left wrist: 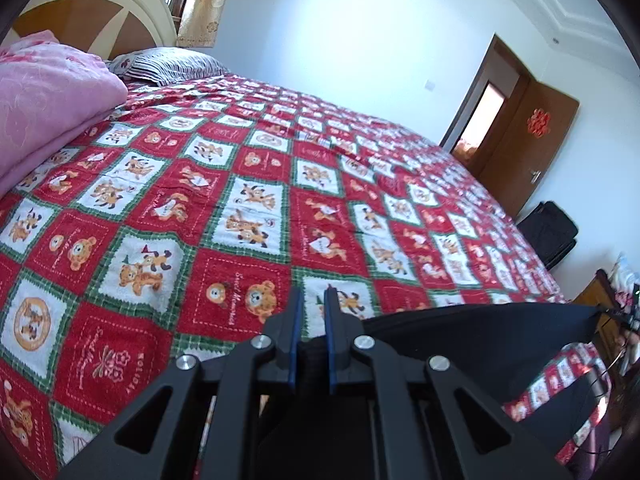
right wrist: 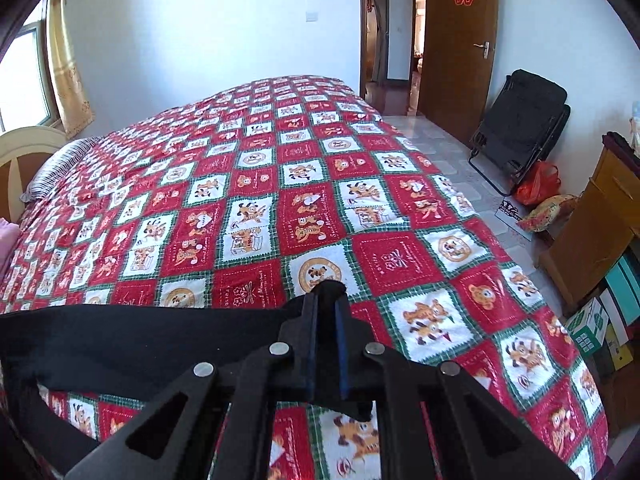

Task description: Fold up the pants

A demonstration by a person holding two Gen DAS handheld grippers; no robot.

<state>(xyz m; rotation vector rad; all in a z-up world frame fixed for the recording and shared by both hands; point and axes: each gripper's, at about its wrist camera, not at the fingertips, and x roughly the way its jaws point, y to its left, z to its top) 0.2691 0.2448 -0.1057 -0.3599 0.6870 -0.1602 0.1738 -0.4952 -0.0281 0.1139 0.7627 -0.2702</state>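
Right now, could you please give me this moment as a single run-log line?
step: pants lifted | left gripper: shut on black pants | right gripper: shut on black pants | fabric spans between grippers above red patterned bedspread

Both wrist cameras are sitting just behind their own fingers, looking forward and down across the bed. The left wrist view is tilting over the left gripper [left wrist: 312, 300], facing the red patchwork quilt [left wrist: 248, 184], with the headboard [left wrist: 100, 4] far left and the door [left wrist: 524, 136] far right. The right wrist view is looking past the right gripper [right wrist: 326, 304], straighter toward the door [right wrist: 460, 40], with floor and a folded chair [right wrist: 520, 120] at right. Both are sharing the quilt [right wrist: 280, 184], the striped pillow [left wrist: 168, 64], the curtain [right wrist: 68, 80] and the black pants [left wrist: 480, 332] stretching close between them.
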